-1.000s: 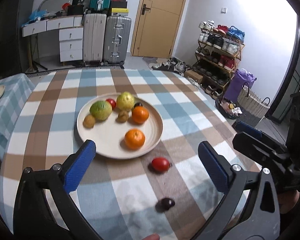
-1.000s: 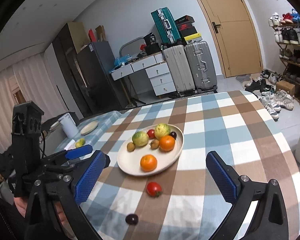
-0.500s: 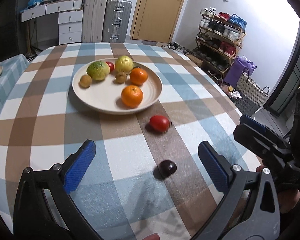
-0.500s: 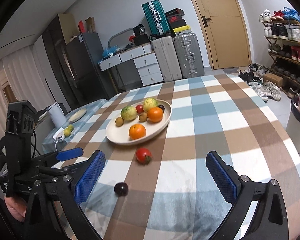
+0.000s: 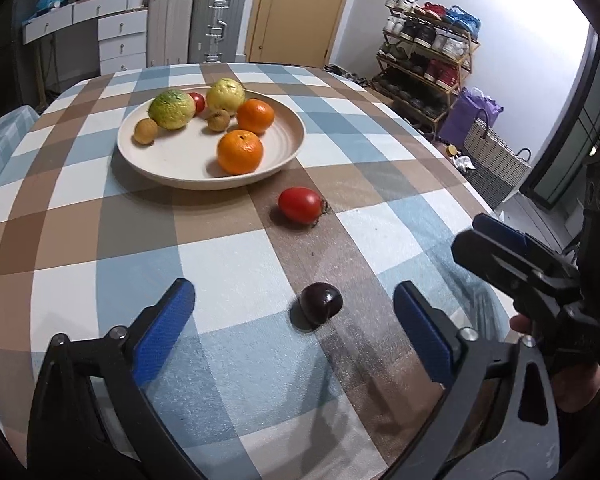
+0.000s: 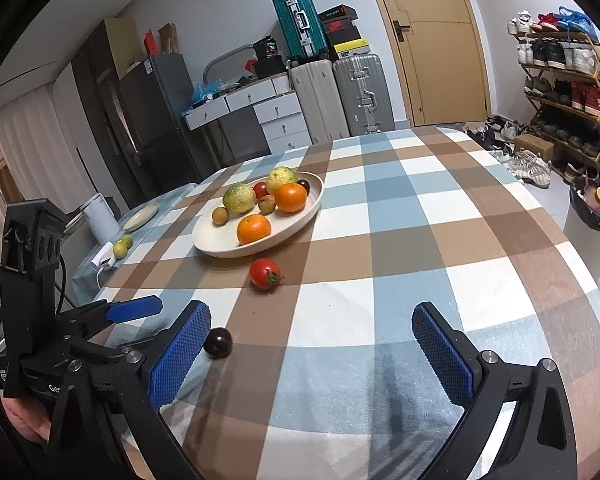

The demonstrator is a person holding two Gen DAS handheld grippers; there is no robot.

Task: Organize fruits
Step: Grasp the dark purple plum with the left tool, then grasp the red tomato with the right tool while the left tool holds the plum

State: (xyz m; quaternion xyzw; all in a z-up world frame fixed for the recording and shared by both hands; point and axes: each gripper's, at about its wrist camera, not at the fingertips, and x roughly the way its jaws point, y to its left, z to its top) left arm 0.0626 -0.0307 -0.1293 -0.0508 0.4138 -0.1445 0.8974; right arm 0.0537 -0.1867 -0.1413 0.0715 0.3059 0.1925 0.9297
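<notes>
Checked table [image 5: 80,240] held plate [image 5: 284,152] of fruit; both grippers, left [image 5: 288,320] and right [image 6: 312,344], gaped wide, empty. Tomato [image 5: 300,205] lay near plate; dark plum [image 5: 321,304] sat between left fingers, untouched.

Bright glare from the upper right washes the wall, fruit casts soft shadows leftward, and fisheye edges curve darkly.

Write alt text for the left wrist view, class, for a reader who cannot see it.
The open left gripper hovers low over a checked tablecloth, its blue pads either side of a dark plum. Beyond lie a red tomato on the cloth and a plate of oranges and other fruit; the right gripper shows at the right edge.
</notes>
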